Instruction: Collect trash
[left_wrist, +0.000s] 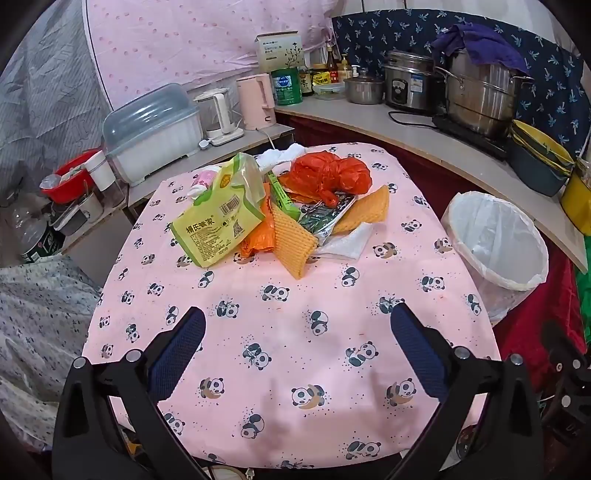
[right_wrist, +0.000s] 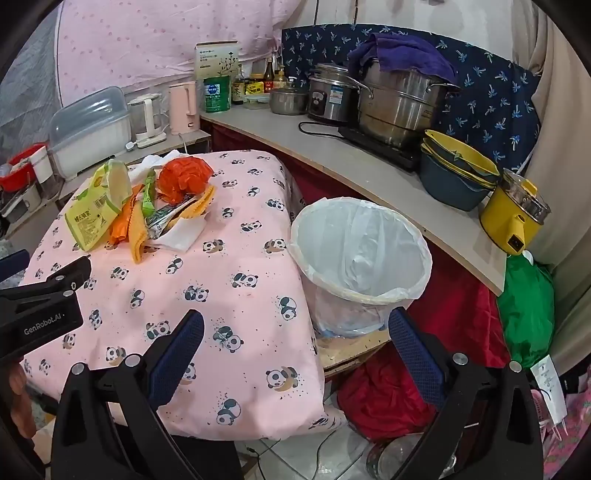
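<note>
- Left gripper (left_wrist: 297, 325): jaws spread wide, nothing between them, poised over the near part of the pink panda tablecloth (left_wrist: 295, 369), well short of the trash.
- Right gripper (right_wrist: 295, 326): jaws equally wide apart and empty, aimed toward the table's right edge and the lined bin (right_wrist: 360, 251) just beside it.
- Trash pile (left_wrist: 280, 210): heaped toward the far side of the table; yellow-green snack bag (left_wrist: 218, 221), crumpled red plastic bag (left_wrist: 328, 175), orange foam netting (left_wrist: 295, 240), white tissue (left_wrist: 347, 243).
- Handling, as judged: all light, soft, crushable; film likely slippery, liable to drag neighbours along.
- Suggested hold: pinch on a raised fold or free edge, such as the snack bag's upstanding top.
</note>
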